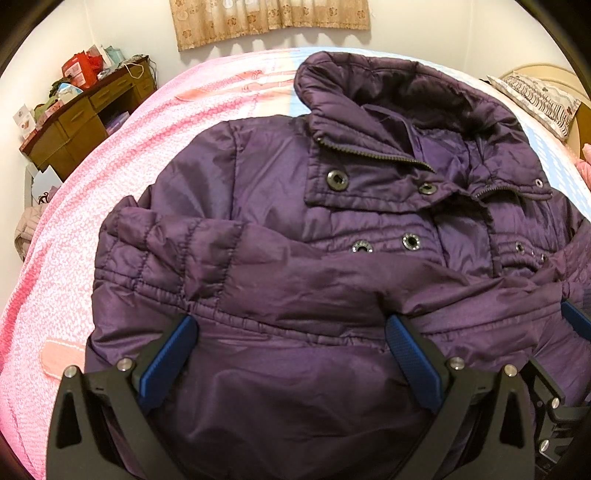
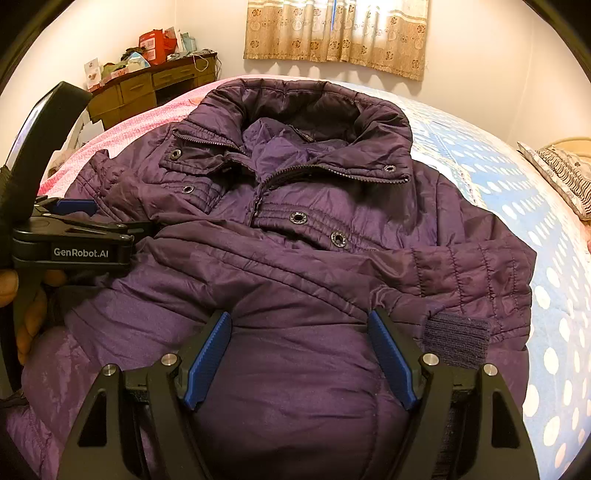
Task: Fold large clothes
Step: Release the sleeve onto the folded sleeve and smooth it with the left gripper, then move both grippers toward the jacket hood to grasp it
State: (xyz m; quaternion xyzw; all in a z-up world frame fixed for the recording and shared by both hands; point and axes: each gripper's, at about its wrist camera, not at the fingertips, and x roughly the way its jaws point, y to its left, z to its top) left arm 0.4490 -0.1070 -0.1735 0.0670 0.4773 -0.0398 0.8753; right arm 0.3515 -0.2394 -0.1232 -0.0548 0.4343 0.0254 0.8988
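Purple padded jacket (image 1: 332, 229) lies on the bed (image 1: 110, 184), sleeves folded across; left tongs (image 1: 291, 328) and right tongs (image 2: 299, 325) stand wide open, holding nothing

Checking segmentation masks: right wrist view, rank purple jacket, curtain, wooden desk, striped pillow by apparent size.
1. purple jacket, fills most of the frame
2. curtain
3. wooden desk
4. striped pillow, cut by the frame edge, so its rank against the desk is unsure

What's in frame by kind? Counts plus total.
Purple jacket: 1
Grippers: 2, left gripper and right gripper, both open
Pillow: 1
Wooden desk: 1
Curtain: 1
Bed cover: 1
Total: 7
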